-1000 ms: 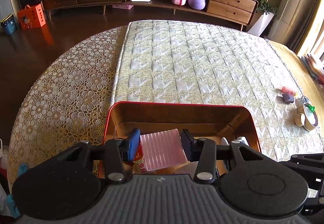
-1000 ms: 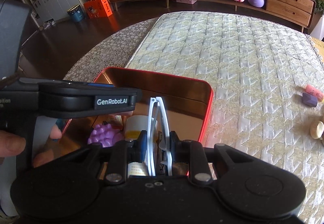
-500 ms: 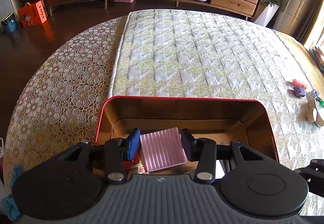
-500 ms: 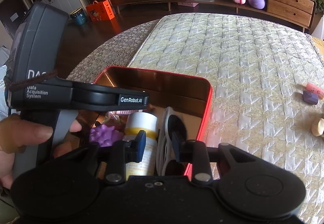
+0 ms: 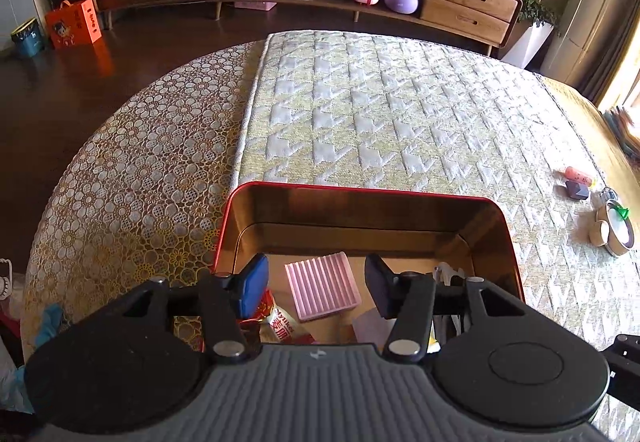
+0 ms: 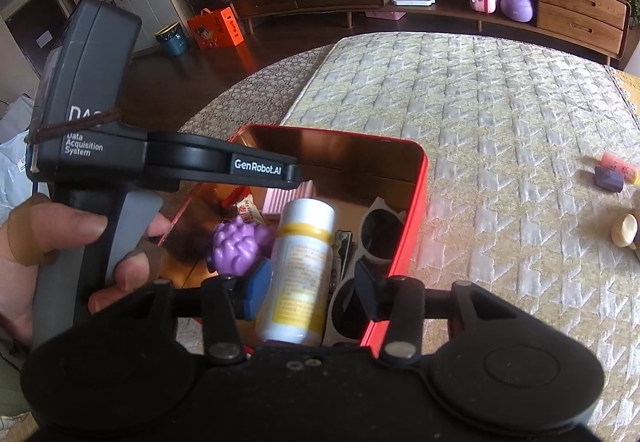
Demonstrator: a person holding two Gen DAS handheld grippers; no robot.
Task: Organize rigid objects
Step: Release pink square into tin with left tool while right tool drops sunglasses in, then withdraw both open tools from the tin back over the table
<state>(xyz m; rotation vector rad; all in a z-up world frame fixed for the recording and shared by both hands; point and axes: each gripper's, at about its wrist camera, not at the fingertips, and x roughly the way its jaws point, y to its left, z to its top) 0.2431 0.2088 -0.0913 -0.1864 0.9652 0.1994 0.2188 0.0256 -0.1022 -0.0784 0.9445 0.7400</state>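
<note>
A red tin (image 5: 360, 188) with a copper-coloured inside stands on the bed's near edge. A pink ribbed block (image 5: 322, 290) lies flat in it, between the pads of my left gripper (image 5: 316, 286), whose jaws are opening and touch nothing. In the right wrist view the tin (image 6: 420, 178) also holds white-framed sunglasses (image 6: 378, 228) leaning on its right wall, a white bottle (image 6: 300, 262) with a yellow band and a purple knobbly toy (image 6: 236, 242). My right gripper (image 6: 312, 290) hovers over them with its jaws opening and nothing gripped. A hand holds the left gripper (image 6: 288, 178) over the tin's left side.
A red snack packet (image 5: 280, 326) lies in the tin's near corner. On the quilted cover to the right sit a pink piece (image 5: 576, 174), a dark purple block (image 5: 578, 191) and cream round pieces (image 5: 616, 230). A low wooden cabinet (image 5: 468, 2) lines the far wall.
The left jaws have spread and let go of the pink block, which now lies in the tin. The right jaws have opened and released the sunglasses, which now rest against the tin's right wall.
</note>
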